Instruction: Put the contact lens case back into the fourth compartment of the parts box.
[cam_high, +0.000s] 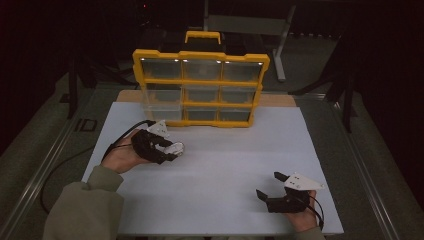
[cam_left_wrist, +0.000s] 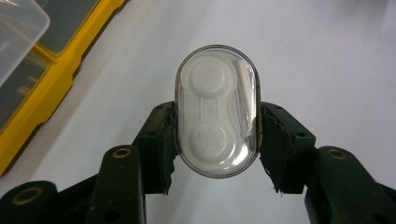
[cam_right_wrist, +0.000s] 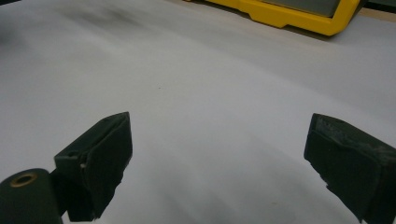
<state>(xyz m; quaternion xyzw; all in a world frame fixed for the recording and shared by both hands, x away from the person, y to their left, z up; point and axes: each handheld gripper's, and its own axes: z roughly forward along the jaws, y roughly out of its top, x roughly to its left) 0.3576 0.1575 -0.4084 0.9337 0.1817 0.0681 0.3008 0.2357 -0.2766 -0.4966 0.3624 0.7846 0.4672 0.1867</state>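
Slippage is the main risk. In the high view, the left tool (cam_high: 167, 148) sits left of centre, holding a small clear case (cam_high: 175, 147) just above the white bench (cam_high: 225, 160), with the yellow organiser (cam_high: 200, 87) standing near it at upper centre; the right tool (cam_high: 272, 187), lower right, rests wide apart and empty, too far off to steady anything. In the left gripper view, the jaws pinch the oval, glossy case (cam_left_wrist: 217, 112) only along its two curved long sides, near its lower half, so a tilt of the hand could probably let it pivot or squirt out; squeezing harder might pop the lid. The organiser's yellow edge (cam_left_wrist: 51, 70) lies at upper left. In the right gripper view, the jaws stand wide over bare bench (cam_right_wrist: 201, 93).
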